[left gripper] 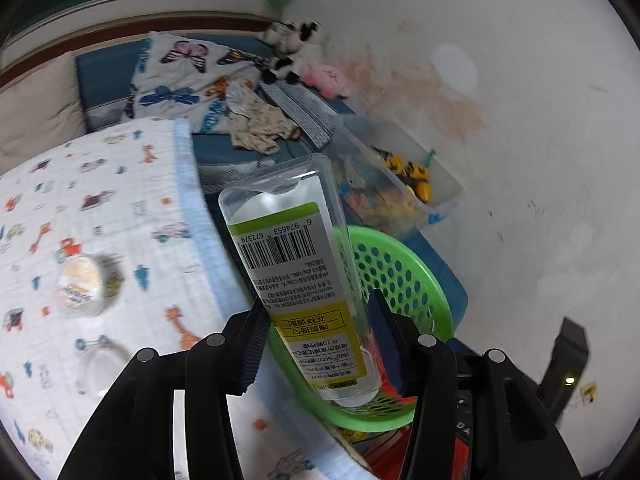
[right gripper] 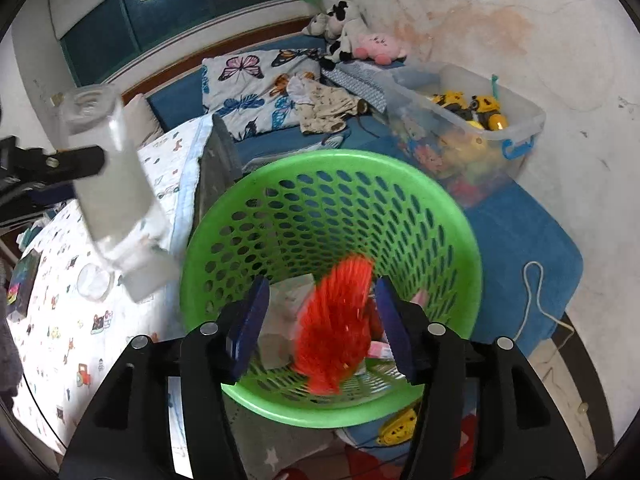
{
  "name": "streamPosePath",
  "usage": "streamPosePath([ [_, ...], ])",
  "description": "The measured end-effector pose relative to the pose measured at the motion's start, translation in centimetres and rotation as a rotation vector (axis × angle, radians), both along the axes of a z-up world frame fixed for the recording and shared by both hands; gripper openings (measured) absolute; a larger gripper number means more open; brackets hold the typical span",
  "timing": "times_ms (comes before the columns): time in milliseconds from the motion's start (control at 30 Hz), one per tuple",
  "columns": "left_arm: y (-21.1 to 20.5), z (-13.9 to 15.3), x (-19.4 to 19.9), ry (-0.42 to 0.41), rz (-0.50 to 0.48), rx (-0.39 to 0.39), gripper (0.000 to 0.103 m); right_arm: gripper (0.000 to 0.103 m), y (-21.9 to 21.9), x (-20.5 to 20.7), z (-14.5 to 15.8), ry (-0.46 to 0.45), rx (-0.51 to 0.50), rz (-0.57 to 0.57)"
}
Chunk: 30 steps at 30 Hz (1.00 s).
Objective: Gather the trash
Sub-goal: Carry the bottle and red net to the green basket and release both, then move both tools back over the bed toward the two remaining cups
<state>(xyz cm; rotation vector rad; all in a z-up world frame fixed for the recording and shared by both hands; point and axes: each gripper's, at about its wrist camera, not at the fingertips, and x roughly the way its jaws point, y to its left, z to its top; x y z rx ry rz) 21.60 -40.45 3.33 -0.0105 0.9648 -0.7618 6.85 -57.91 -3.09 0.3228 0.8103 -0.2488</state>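
Basket (right gripper: 460, 248) already has some trash, red wrapper (right gripper: 334, 328) dropping between the right hand-held gripper's (right gripper: 320, 320) spread jaws, left hand-held gripper (left gripper: 316, 320) clamped on a bottle (left gripper: 296, 264), cup (left gripper: 80, 288) left on bed.

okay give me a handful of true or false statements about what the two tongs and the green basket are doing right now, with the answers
1. The left tongs grip a clear plastic bottle. True.
2. The green basket has solid walls. False: its walls are full of holes.
3. The right tongs are clamped on the red wrapper. False: the blurred wrapper is loose between open pads, over the basket.
4. The toy bin holds yellow toys. True.
5. The bottle already lies in the basket. False: it is held beside it.
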Motion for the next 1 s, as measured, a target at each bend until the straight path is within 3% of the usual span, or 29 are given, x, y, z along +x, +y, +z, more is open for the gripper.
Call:
streamPosePath([
  [300, -4.1, -3.0, -1.0, -0.008, -0.081, 0.085, 0.049, 0.060, -1.0, -1.7, 0.4, -0.026, 0.005, -0.012],
  [567, -4.0, -2.7, -2.2, -0.044, -0.117, 0.085, 0.057, 0.060, -0.7, -2.1, 0.3, -0.029, 0.006, -0.004],
  [767, -0.6, -1.5, -1.9, -0.068, -0.079, 0.082, 0.057, 0.060, 1.4, -1.9, 0.9, -0.041, 0.009, 0.047],
  [1000, 6.4, -0.8, 0.2, -0.101, 0.047, 0.122, 0.057, 0.065, 6.0, -0.1, 1.3, -0.050, 0.010, 0.152],
])
